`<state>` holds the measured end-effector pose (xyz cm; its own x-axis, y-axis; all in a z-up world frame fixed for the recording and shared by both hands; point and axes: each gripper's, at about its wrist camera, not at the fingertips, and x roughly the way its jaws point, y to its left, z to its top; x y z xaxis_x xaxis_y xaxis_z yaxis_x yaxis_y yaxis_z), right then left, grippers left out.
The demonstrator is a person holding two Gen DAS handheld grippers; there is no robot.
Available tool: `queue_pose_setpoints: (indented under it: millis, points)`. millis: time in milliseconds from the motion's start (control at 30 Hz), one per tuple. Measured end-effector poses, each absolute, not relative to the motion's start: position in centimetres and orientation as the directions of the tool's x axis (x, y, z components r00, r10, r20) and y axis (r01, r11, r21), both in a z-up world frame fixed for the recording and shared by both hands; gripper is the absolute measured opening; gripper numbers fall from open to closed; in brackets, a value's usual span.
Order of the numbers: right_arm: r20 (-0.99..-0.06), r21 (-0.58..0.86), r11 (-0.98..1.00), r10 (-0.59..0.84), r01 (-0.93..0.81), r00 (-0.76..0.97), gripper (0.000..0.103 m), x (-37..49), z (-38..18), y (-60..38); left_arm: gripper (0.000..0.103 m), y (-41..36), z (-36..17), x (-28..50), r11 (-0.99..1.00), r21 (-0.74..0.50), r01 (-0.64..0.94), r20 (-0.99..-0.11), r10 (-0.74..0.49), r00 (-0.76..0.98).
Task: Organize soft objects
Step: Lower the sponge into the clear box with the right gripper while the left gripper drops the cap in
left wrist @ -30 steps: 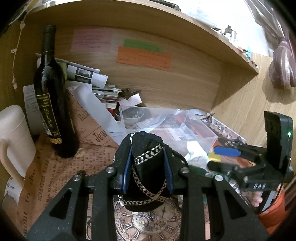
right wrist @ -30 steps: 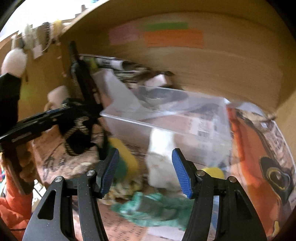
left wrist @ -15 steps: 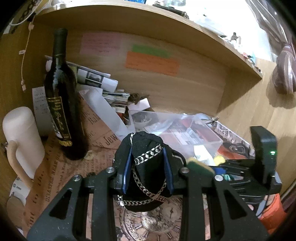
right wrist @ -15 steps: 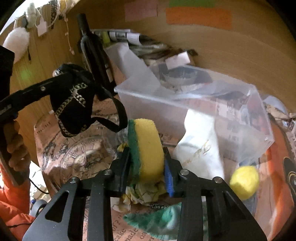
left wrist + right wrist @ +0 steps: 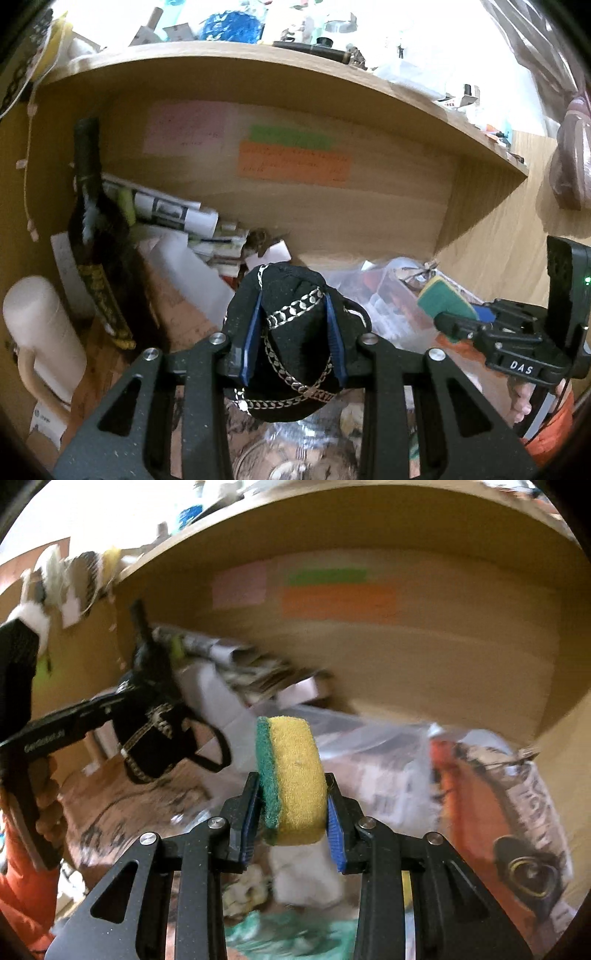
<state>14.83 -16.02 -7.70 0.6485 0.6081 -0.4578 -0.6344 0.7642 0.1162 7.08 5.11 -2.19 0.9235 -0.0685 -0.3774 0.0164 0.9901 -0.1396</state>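
Here, both tongs loaded and lifted above the counter. Left tongs clamped on a black fabric pouch draped with a silver chain; blue pads pressing into its sides, lower half of the pouch bulging below them. Right tongs squeezed on a yellow-and-green sponge, held on edge, green scouring face to the left, most of it standing proud of the pads. Just beyond and below the sponge, a clear plastic bin with papers inside; probably the place for both soft things, though not certain from here.

Risks from this point, as a judgement:
- Sponge gripped low and springy, so liable to pop out of the pads under a quick swing or a knock on the bin rim.
- Chain loops hanging loose, apt to snag on the bin edge or on the other tongs, close by at the right in the left view.
- Dark wine bottle upright near the pouch, easily toppled by a sideways sweep.
- Right view smeared, so distance to the bin hard to judge.
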Motion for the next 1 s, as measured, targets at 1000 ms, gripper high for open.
queue_pose_setpoints:
  millis: [1000]
  points:
    - [-0.669,0.078,0.823,0.462,-0.563,0.582,0.03,25.2,-13.4,-14.0,0.032,1.9,-8.9,21.0,0.995,-0.097,0.032,-0.644,-0.087,0.76]
